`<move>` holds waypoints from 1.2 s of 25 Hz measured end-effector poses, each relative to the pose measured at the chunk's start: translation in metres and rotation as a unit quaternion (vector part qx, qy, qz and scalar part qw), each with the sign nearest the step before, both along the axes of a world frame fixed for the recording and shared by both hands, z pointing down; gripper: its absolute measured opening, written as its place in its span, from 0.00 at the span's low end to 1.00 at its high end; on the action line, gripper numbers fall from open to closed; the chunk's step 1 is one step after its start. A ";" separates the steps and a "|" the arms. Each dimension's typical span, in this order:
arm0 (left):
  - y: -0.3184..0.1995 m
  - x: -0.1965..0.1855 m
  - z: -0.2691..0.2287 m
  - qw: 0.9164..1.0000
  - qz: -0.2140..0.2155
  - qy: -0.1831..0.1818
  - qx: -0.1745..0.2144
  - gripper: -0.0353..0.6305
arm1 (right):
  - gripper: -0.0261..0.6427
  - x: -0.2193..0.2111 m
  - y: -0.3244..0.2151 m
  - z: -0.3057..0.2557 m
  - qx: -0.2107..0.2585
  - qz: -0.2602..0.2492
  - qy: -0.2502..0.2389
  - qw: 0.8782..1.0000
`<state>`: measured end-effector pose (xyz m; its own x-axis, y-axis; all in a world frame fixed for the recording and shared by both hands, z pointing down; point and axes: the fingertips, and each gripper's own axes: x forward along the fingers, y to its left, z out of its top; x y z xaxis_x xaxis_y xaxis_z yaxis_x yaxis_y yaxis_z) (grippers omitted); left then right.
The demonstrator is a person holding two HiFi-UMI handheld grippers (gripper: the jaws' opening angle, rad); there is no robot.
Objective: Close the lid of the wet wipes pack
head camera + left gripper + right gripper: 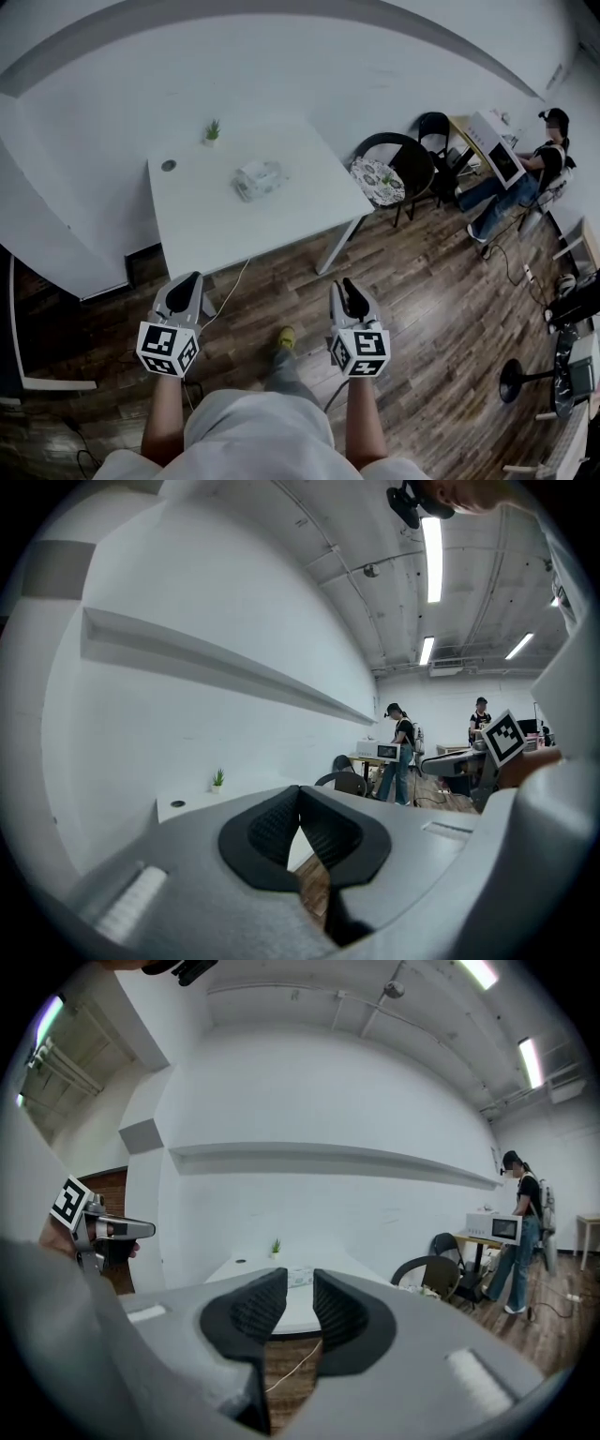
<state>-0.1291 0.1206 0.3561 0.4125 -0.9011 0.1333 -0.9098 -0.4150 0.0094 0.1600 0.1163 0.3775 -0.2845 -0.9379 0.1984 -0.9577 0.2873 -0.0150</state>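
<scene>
The left gripper's [300, 793] fingers [270, 829] meet at their tips with nothing between them, and only a sliver of wooden floor [311, 881] shows below the join. The right gripper's [292, 1283] fingers [257, 1309] stand a narrow gap apart, roughly parallel, and hold nothing. Through that gap the white table [292, 1309] and the wet wipes pack [298, 1277] show, well away. In the head view both grippers are held low over the floor [422, 309], the left gripper [190, 279] and right gripper [347, 284] side by side, pointing toward the table [300, 211] and well short of it. The wet wipes pack [258, 178] lies near the middle of the table; whether its lid is up or down cannot be told at this size. A small potted plant [213, 131] stands near the table's far edge, with a dark round spot [168, 165] to its left. A chair [394, 169] with a patterned cushion stands just right of the table, and a seated person [534, 173] is further right.
</scene>
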 end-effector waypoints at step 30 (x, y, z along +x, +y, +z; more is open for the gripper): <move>-0.272 0.095 0.008 0.995 -0.084 -0.048 -0.035 0.05 | 0.18 0.070 -0.334 0.027 -0.034 -0.123 -0.044 0.991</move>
<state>-0.0342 -0.1516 0.3636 0.2383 -0.9434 0.2306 -0.9645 -0.2577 -0.0576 0.2297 -0.2179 0.4043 -0.5213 -0.8238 0.2230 -0.8533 0.5067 -0.1229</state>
